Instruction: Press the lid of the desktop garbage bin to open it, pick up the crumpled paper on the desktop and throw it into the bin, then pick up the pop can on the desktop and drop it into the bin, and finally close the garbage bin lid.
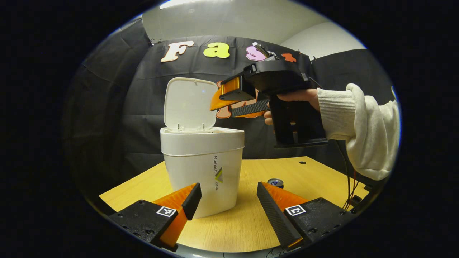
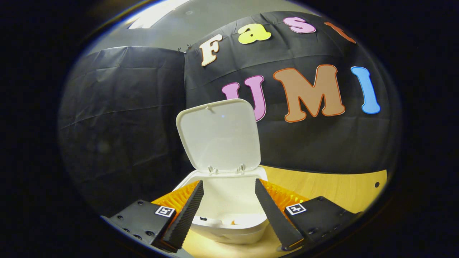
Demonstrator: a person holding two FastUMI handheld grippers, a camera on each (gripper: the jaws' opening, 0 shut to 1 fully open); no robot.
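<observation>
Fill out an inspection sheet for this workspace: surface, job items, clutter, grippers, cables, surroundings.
Surface: wooden table, with a small dark hole near its far edge.
Job items: white bin upright, lid raised; can standing on the table right of the bin; paper cannot be told.
Clutter: nothing seen.
Grippers: left gripper open, low in front of the bin; right gripper open above the bin's mouth, held by a hand.
Cables: thin wires hang below the sleeve.
Surroundings: black cloth wall.

A cream ribbed-cuff sleeve (image 1: 362, 125); black gripper (image 1: 229, 104) body bearing square markers.
</observation>
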